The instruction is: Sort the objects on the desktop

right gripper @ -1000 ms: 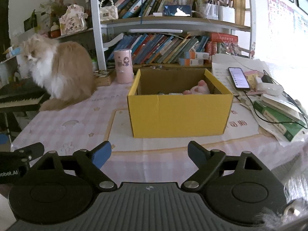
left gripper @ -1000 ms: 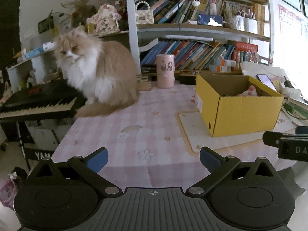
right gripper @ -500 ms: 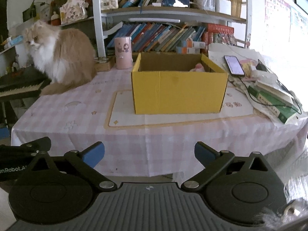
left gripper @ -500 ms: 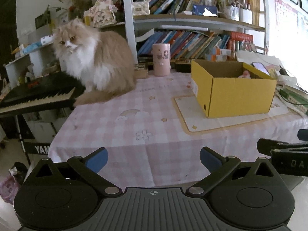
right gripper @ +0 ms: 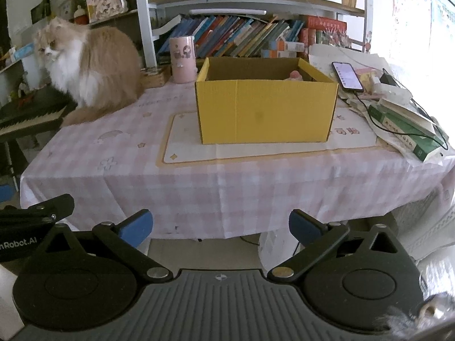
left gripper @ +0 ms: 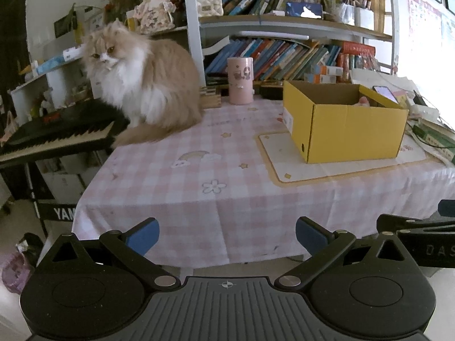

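Note:
A yellow cardboard box (left gripper: 349, 130) (right gripper: 264, 113) stands open on a cream mat (right gripper: 182, 147) on the pink checked tablecloth (left gripper: 199, 184). Something pink (right gripper: 295, 74) shows inside it at the back right; the rest of the inside is hidden. A pink cup (left gripper: 240, 81) (right gripper: 182, 59) stands behind the box by the shelf. My left gripper (left gripper: 227, 234) is open and empty, held off the table's front edge. My right gripper (right gripper: 219, 226) is beside it, its jaws opening wide with nothing between them.
A fluffy cat (left gripper: 148, 85) (right gripper: 93, 74) sits at the table's back left, next to a black piano keyboard (left gripper: 57, 136). A phone (right gripper: 347, 75) on a cable, stacked books (right gripper: 406, 128) and papers crowd the right end. A bookshelf (right gripper: 256, 0) stands behind.
Both grippers have pulled back and sunk, so the table's front edge and hanging cloth now show. The right gripper's jaws have widened. The cat has turned its head.

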`<control>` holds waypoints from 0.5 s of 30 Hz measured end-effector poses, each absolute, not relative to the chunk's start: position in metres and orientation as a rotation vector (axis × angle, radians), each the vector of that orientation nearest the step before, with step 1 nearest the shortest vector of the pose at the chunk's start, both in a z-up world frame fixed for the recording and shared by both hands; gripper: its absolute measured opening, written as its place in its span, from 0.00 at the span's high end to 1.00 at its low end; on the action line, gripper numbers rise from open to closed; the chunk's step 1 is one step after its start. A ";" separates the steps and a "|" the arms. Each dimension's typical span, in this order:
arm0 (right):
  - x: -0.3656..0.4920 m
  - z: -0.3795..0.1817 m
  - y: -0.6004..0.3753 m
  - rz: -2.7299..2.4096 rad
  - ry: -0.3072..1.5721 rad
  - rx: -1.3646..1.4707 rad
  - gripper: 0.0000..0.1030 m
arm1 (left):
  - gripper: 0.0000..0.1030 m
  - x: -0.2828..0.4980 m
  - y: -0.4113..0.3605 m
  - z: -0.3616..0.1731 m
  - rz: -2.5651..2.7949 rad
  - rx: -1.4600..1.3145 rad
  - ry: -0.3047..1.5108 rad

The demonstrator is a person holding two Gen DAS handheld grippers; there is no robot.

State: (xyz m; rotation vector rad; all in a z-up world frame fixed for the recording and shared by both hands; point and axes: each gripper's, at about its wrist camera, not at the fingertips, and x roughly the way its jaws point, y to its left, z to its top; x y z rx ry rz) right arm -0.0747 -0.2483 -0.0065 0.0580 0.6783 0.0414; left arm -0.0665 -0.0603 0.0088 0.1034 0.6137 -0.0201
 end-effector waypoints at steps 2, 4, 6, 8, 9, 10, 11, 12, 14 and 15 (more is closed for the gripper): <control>-0.075 -0.007 -0.249 0.045 0.682 0.060 0.00 | 0.00 -0.068 -0.061 0.008 -0.021 0.108 0.615; -0.076 -0.008 -0.249 0.048 0.687 0.060 0.00 | 0.00 -0.069 -0.062 0.008 -0.022 0.107 0.620; -0.077 -0.008 -0.249 0.051 0.688 0.061 0.00 | 0.00 -0.070 -0.061 0.008 -0.022 0.106 0.624; -0.078 -0.009 -0.249 0.051 0.689 0.061 0.00 | 0.00 -0.071 -0.062 0.007 -0.025 0.103 0.630; -0.079 -0.009 -0.249 0.050 0.690 0.062 0.00 | 0.00 -0.071 -0.062 0.007 -0.027 0.101 0.633; -0.079 -0.009 -0.249 0.049 0.691 0.063 0.00 | 0.00 -0.072 -0.062 0.006 -0.028 0.100 0.634; -0.080 -0.009 -0.249 0.049 0.692 0.063 0.00 | 0.00 -0.072 -0.062 0.006 -0.029 0.099 0.635; -0.080 -0.009 -0.249 0.048 0.693 0.063 0.00 | 0.00 -0.072 -0.062 0.006 -0.030 0.099 0.636; -0.081 -0.009 -0.249 0.045 0.696 0.061 0.00 | 0.00 -0.073 -0.062 0.006 -0.033 0.099 0.636; -0.082 -0.010 -0.249 0.045 0.697 0.061 0.00 | 0.00 -0.073 -0.062 0.006 -0.033 0.099 0.636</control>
